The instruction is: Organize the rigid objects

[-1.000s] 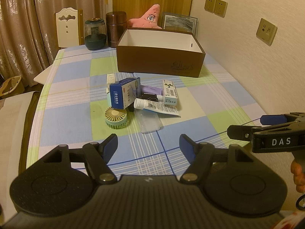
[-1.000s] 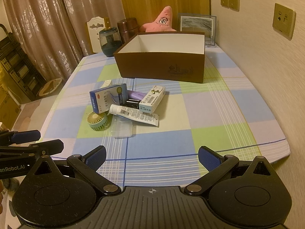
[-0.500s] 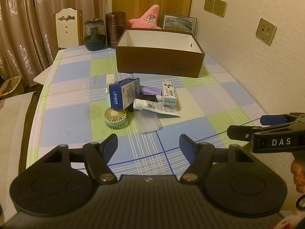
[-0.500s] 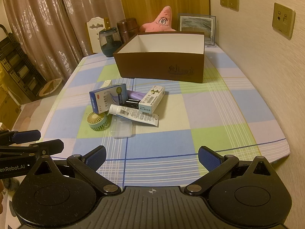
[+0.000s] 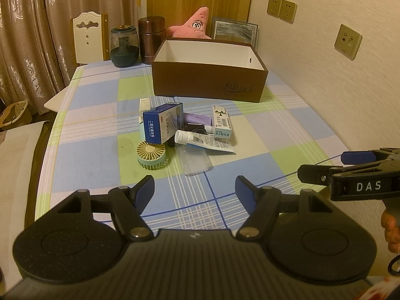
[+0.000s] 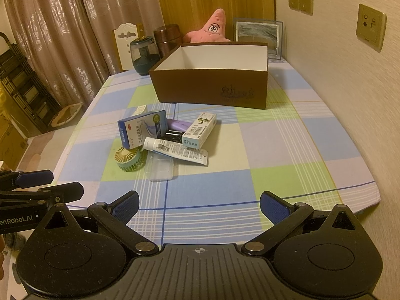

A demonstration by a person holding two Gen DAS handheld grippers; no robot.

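Both tools are hovering over the near table edge: the left gripper (image 5: 195, 191) is showing its jaws spread wide with nothing between them, and the right gripper (image 6: 199, 206) is doing the same. Further out, the clutter is sitting mid-table on the checked cloth (image 6: 275, 135): green mini fan (image 6: 127, 158), clear case (image 6: 160, 168), white tube (image 6: 175, 150), blue carton (image 6: 142, 128) (all huddled together). Beyond, the brown box (image 6: 212, 85) is standing open.

The brown box (image 6: 212, 88) hid the pink plush toy's (image 6: 212, 28) lower half. A small black item (image 6: 173, 135) lay half buried among cartons, too covered to identify.
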